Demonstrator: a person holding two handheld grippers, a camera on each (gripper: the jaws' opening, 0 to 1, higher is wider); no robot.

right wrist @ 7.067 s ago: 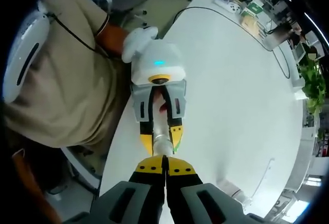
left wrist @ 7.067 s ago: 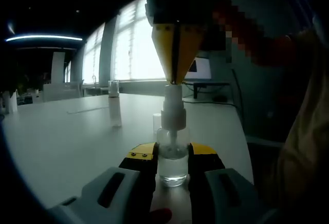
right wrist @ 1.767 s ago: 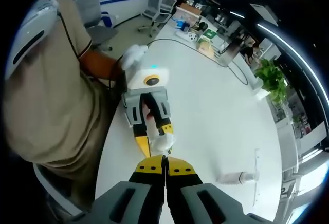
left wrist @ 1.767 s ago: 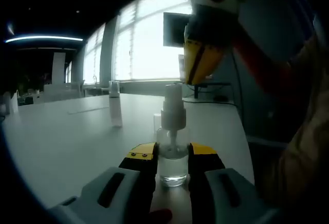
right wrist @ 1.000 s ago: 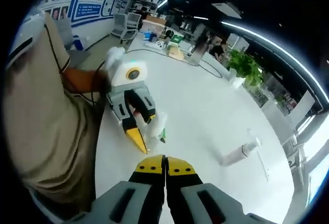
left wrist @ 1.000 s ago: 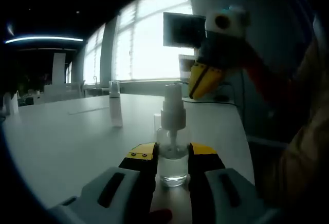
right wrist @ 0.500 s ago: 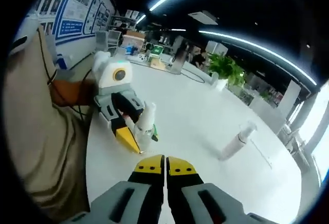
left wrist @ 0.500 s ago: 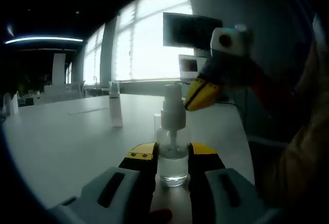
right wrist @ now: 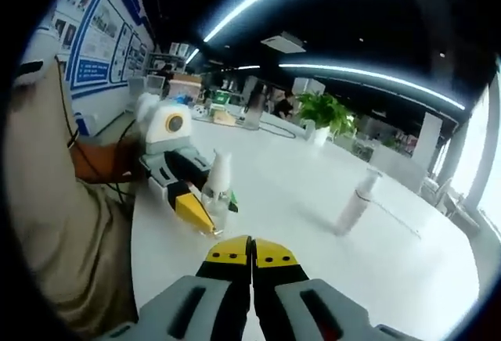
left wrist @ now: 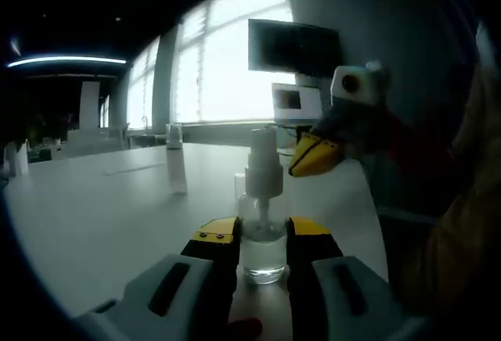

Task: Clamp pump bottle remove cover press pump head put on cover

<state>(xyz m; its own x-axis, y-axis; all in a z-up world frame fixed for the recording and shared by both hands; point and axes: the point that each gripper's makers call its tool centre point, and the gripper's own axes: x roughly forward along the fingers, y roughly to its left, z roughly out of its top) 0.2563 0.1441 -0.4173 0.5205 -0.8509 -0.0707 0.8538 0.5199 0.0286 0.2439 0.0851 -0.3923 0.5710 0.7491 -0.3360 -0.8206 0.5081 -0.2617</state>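
The counter (left wrist: 86, 200) is carrying everything here: a white top running away toward bright windows in the left gripper view, and toward an open office in the right gripper view.

The right hand-held gripper (left wrist: 311, 157) is coming down and away from the pump. A few seconds back it was standing point-down on the pump head; since then it has been lifting, swinging off to the side and sinking, and now it is hanging beside the bottle with its tip near the pump head (left wrist: 263, 147) but apart from it. Its jaws are pressed together with nothing between them, as its own view shows (right wrist: 252, 253).

The left hand-held gripper (left wrist: 263, 235) is still gripping the bottle (left wrist: 262, 243) by its clear body, keeping it upright on the counter near the person's edge. From the right gripper view the same pair is sitting ahead and to the left, bottle (right wrist: 217, 192) held in the left hand-held gripper (right wrist: 205, 209).

The cover (left wrist: 174, 167), a tall clear cap, is standing on the counter well apart from the bottle; in the right gripper view it (right wrist: 354, 202) is lying off to the right.

Judging by this, the pressing is done and the right hand-held gripper is turning toward fetching the cover, which is not yet back on the pump.
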